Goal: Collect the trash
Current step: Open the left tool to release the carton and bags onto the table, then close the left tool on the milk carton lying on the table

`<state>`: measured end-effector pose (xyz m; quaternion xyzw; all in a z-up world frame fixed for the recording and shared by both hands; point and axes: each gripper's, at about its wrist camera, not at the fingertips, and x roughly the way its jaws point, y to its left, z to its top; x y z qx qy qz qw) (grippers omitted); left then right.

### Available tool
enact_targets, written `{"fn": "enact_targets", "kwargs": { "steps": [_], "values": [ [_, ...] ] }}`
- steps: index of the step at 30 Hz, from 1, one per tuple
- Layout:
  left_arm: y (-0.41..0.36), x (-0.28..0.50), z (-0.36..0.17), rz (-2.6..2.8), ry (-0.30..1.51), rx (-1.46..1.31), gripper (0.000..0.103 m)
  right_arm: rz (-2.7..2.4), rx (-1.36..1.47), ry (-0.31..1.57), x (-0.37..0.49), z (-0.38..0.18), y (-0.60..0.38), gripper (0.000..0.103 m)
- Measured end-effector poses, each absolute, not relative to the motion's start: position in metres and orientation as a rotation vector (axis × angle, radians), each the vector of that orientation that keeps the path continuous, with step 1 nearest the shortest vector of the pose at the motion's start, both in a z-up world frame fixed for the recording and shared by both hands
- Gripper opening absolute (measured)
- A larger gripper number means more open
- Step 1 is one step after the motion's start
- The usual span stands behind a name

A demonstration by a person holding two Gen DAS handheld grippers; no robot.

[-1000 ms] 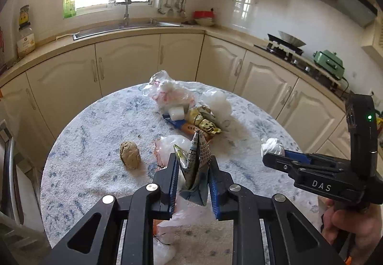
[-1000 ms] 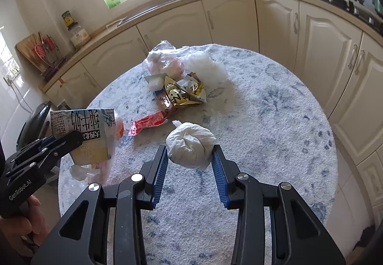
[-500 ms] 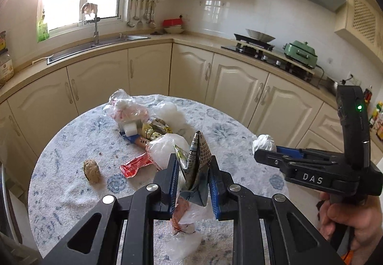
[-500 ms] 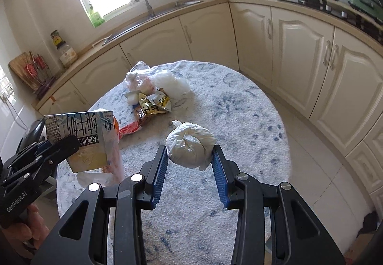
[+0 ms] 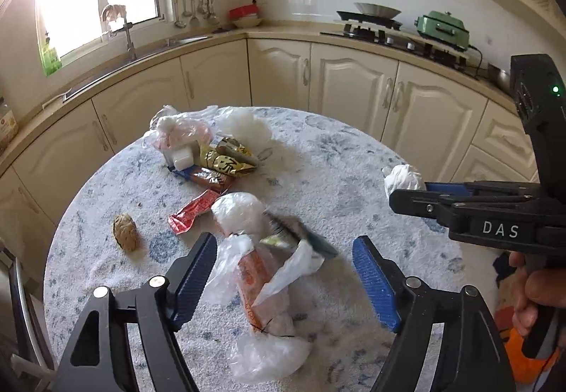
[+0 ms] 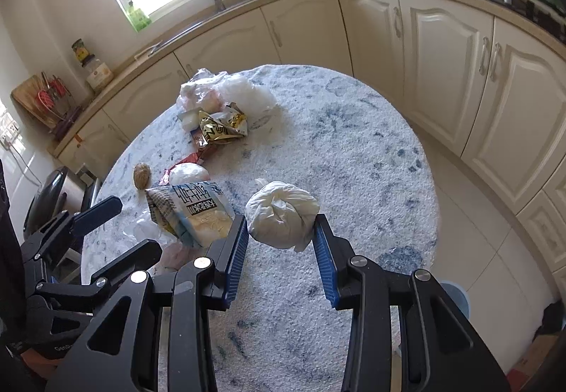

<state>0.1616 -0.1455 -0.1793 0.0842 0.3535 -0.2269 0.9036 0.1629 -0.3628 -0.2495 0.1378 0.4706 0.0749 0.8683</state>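
The left gripper (image 5: 284,280), jaws just opened wide, has dropped its carton (image 6: 192,211); the right gripper (image 6: 281,243) clamps a white wad (image 6: 281,215), while wrappers (image 5: 226,162) await collection mid-surface (image 5: 353,158).

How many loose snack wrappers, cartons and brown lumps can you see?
Loose snack wrappers: 3 (gold, blue-and-orange, red)
Carton: 1
Brown lump: 1
Total: 5
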Motion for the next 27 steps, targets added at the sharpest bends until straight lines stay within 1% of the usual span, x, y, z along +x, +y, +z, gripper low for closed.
{"fn": "enact_targets", "kwargs": {
  "steps": [3,9,12,15,16,17,18,19,20,21,22,25,26,27],
  "values": [
    [-0.156,0.168,-0.190,-0.490,0.739,0.208,0.079,0.148,0.295,0.983,0.163,-0.249,-0.367,0.038],
    [-0.174,0.186,-0.223,-0.474,0.826,0.294,0.079,0.128,0.297,0.980,0.159,-0.247,-0.376,0.038],
    [-0.182,0.183,-0.232,-0.470,0.818,0.375,0.085,0.118,0.299,0.984,0.159,-0.249,-0.381,0.038],
    [-0.187,0.188,-0.236,-0.470,0.814,0.401,0.085,0.115,0.308,0.987,0.160,-0.252,-0.384,0.038],
    [-0.187,0.191,-0.236,-0.486,0.818,0.381,0.083,0.116,0.308,0.986,0.160,-0.252,-0.383,0.038],
    [-0.185,0.193,-0.235,-0.502,0.822,0.359,0.081,0.118,0.309,0.986,0.160,-0.252,-0.383,0.038],
    [-0.185,0.197,-0.235,-0.516,0.826,0.339,0.066,0.119,0.309,0.986,0.161,-0.252,-0.382,0.038],
    [-0.184,0.201,-0.235,-0.529,0.839,0.321,0.047,0.120,0.307,0.986,0.161,-0.252,-0.382,0.038],
    [-0.182,0.207,-0.237,-0.545,0.861,0.298,0.034,0.122,0.307,0.986,0.161,-0.252,-0.381,0.038],
    [-0.182,0.212,-0.240,-0.549,0.880,0.285,0.010,0.122,0.307,0.986,0.161,-0.252,-0.380,0.038],
    [-0.183,0.216,-0.245,-0.549,0.895,0.289,0.007,0.123,0.306,0.986,0.161,-0.252,-0.380,0.038],
    [-0.182,0.224,-0.251,-0.560,0.904,0.286,0.007,0.124,0.305,0.987,0.159,-0.252,-0.379,0.038],
    [-0.182,0.224,-0.251,-0.559,0.900,0.278,0.009,0.123,0.303,0.988,0.159,-0.252,-0.379,0.038],
    [-0.181,0.225,-0.249,-0.544,0.885,0.276,0.015,0.121,0.303,0.990,0.158,-0.253,-0.380,0.038]
  ]
}}
